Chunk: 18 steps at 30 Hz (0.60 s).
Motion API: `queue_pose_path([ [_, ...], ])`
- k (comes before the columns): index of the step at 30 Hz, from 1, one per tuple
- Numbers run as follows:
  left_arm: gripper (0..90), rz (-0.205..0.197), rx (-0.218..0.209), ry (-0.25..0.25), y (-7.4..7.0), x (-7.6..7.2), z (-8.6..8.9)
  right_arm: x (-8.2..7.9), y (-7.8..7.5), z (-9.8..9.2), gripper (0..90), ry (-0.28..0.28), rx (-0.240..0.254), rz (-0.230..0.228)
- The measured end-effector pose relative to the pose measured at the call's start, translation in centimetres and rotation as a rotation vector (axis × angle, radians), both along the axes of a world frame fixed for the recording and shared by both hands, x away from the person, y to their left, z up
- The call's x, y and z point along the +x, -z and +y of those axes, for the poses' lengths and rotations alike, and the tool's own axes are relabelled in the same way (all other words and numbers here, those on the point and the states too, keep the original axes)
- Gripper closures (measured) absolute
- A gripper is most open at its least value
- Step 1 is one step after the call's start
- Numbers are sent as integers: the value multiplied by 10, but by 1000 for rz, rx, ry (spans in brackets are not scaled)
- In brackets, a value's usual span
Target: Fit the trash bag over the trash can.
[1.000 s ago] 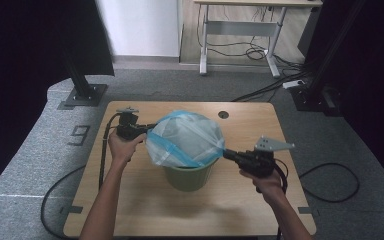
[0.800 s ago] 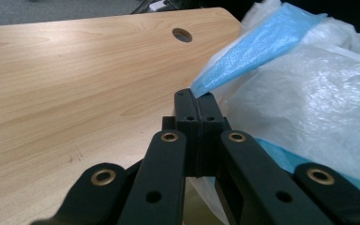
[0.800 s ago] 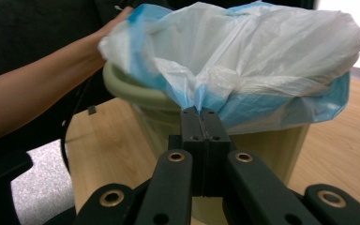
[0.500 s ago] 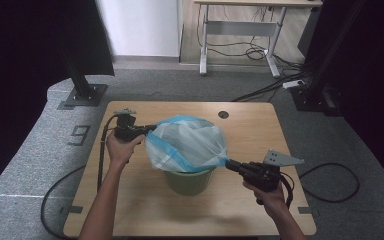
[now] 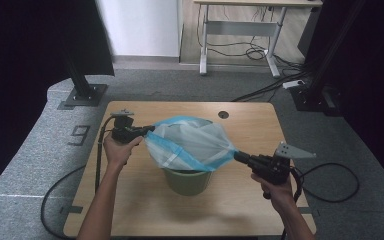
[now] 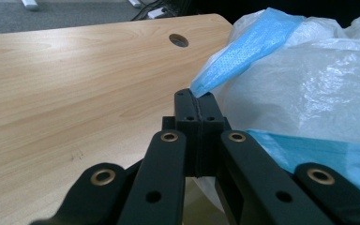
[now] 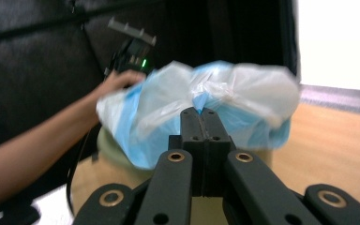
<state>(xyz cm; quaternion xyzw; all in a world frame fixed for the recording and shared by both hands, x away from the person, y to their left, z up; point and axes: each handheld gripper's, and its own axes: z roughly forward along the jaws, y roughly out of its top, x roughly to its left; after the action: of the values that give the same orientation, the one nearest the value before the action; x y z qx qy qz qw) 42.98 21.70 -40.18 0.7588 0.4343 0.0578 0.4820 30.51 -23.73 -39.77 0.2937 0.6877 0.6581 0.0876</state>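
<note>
A thin white plastic bag with a blue rim (image 5: 192, 144) is stretched over a green bin (image 5: 187, 181) in the middle of the wooden table (image 5: 145, 205). My left gripper (image 5: 149, 131) is shut on the bag's blue edge at its left side; in the left gripper view the jaws (image 6: 198, 99) pinch a blue corner of the bag (image 6: 243, 51). My right gripper (image 5: 236, 156) is shut on the bag's right corner and holds it out past the bin. In the right gripper view the closed jaws (image 7: 200, 112) clamp the crumpled bag (image 7: 206, 103) above the bin (image 7: 108, 145).
A round cable hole (image 5: 223, 114) sits near the table's far edge. Black cables (image 5: 330, 175) trail off both sides of the table onto the grey floor. A black stand (image 5: 82, 95) is at the far left and a desk frame (image 5: 240, 30) stands behind.
My right gripper has pulled the bag's right corner outward and toward the near right. The bag is stretched wider across the bin. The left gripper has stayed in place.
</note>
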Motion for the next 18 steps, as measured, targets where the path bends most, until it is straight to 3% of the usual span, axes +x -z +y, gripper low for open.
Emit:
queue_pose_path([
  [3,900,8,0,1,4,0,-1,-10,19,6,891,-26,-54,25],
  [8,900,15,3,7,9,-1,-3,-9,49,14,892,-60,-107,91],
  [18,900,31,2,26,22,-1,-7,1,85,34,893,-100,-193,161],
])
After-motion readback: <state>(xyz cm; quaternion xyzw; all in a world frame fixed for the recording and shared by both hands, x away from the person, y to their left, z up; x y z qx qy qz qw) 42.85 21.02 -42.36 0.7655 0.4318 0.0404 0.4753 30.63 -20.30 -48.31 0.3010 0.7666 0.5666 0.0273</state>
